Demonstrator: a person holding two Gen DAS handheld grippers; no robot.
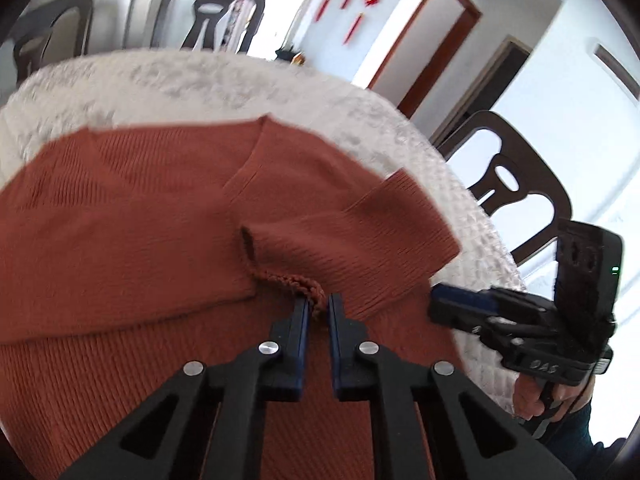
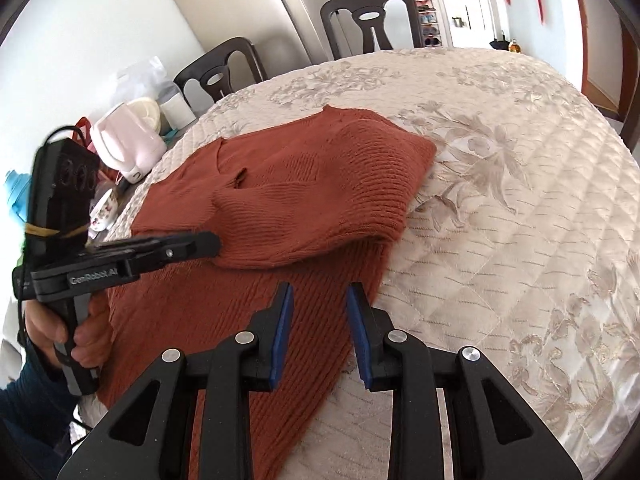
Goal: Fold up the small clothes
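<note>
A rust-red knitted sweater (image 1: 132,208) lies on the table, with one part folded over the body; it also shows in the right wrist view (image 2: 304,184). My left gripper (image 1: 318,306) is nearly shut, its fingers pinching the crocheted edge (image 1: 300,280) of the folded part. In the right wrist view the left gripper (image 2: 208,245) presses at that fold from the left. My right gripper (image 2: 319,296) is open and empty, just above the sweater's lower right edge. It shows at the table's right rim in the left wrist view (image 1: 440,302).
The table wears a cream quilted floral cloth (image 2: 500,208). A pink kettle (image 2: 124,144), a bowl (image 2: 102,210) and other items stand at the table's left edge. Dark chairs (image 2: 368,20) stand around the table, one near the right gripper (image 1: 516,176).
</note>
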